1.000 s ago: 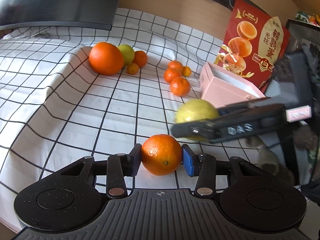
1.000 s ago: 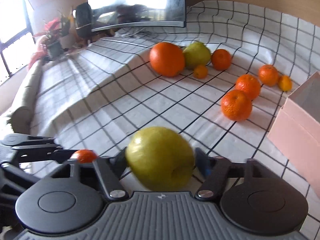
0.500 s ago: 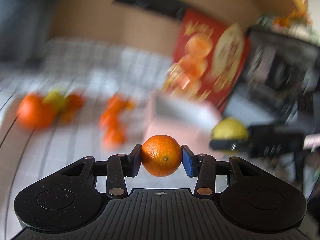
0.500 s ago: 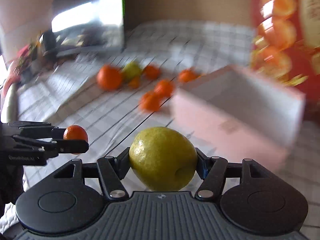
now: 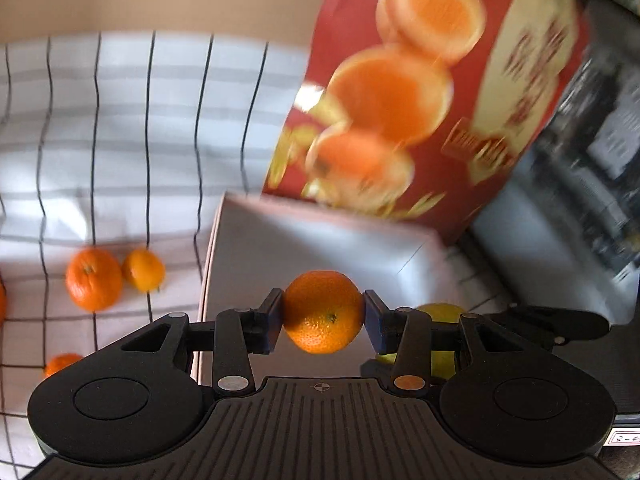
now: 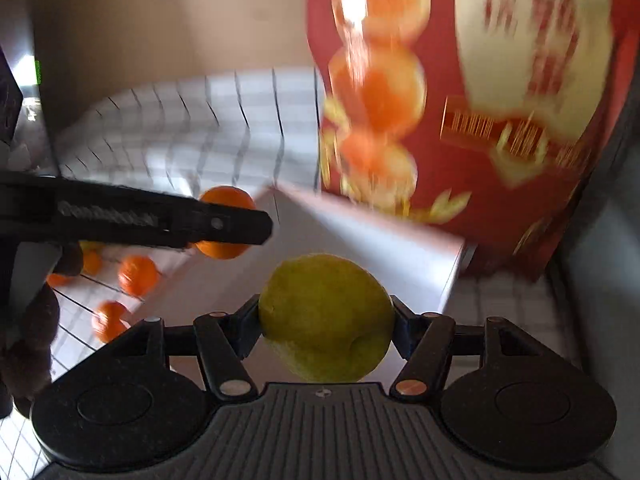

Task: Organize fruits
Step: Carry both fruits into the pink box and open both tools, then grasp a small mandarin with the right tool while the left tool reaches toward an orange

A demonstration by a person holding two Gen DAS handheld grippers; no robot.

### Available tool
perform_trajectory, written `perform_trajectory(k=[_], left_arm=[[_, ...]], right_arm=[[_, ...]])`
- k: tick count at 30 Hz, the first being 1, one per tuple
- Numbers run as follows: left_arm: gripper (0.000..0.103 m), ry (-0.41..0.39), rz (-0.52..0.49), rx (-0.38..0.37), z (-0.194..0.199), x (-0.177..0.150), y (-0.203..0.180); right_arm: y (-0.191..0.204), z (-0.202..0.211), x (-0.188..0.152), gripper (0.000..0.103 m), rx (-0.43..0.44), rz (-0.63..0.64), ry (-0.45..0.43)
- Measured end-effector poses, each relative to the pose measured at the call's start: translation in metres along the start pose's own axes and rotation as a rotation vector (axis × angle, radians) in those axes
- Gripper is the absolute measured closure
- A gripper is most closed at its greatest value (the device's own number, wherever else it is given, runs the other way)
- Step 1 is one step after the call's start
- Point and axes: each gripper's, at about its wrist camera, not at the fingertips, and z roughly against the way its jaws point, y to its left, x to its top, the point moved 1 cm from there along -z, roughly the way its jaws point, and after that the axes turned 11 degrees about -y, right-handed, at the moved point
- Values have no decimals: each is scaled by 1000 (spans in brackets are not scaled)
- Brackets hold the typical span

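Lowering both fruits gently into the pink box [image 5: 304, 248], which lies at twelve o'clock under both grippers on the checked bench [image 5: 120, 128], looks like the step in hand; release only once each sits low inside, so neither rolls out. Level and forward-pointing, the right gripper [image 6: 325, 326] clamps the green fruit [image 6: 326, 320] over the box. At its ten o'clock the left gripper [image 5: 323, 316] pinches the orange [image 5: 323, 312].

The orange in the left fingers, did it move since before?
Yes. The orange, gripped by the left gripper, was on the checkered cloth a second ago; now it hangs over the open pink box.
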Motion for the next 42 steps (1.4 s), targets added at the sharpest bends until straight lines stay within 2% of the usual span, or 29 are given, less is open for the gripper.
perform_trajectory(k=[2, 4, 7, 14, 17, 20, 22, 24, 26, 29, 31, 33, 36, 38, 40, 42], left_arm=[[54, 15, -26, 51, -11, -7, 5], [55, -2, -77, 45, -12, -10, 3], [56, -26, -93, 30, -10, -9, 3], [56, -191, 33, -31, 36, -6, 19], [56, -241, 73, -27, 62, -17, 29], [56, -334, 45, 27, 93, -29, 41], [56, -366, 44, 57, 109, -39, 54], [56, -359, 73, 87, 120, -49, 70], [56, -349, 114, 120, 127, -61, 88], [56, -324, 168, 163, 136, -78, 106], [56, -300, 174, 161, 135, -85, 109], [56, -278, 146, 145, 135, -88, 104], [56, -248, 51, 136, 134, -94, 86], [56, -239, -25, 173, 133, -99, 72], [56, -240, -86, 223, 133, -104, 61], [56, -245, -92, 205, 135, -108, 59]], right_arm=[[1, -18, -8, 39, 3, -10, 46], [6, -32, -15, 39, -9, 20, 71], [23, -45, -20, 39, -106, 130, 95], [27, -49, -24, 39, -160, 185, 123], [14, -33, -26, 39, -97, 117, 96], [-4, -16, -21, 39, 2, -40, 73], [-13, -2, -18, 38, 66, -107, -4], [-16, 9, -15, 31, 81, -108, -69], [-17, 18, -13, 31, 84, -102, -109], [-9, 29, -15, 31, 72, -83, -116], [4, 30, -14, 31, 107, -24, -143], [13, 45, -25, 31, 135, 25, -170], [24, 60, -41, 31, 189, 49, -178], [30, 69, -53, 31, 214, 94, -179], [36, 73, -65, 31, 190, 155, -188], [38, 73, -77, 31, 141, 213, -192]])
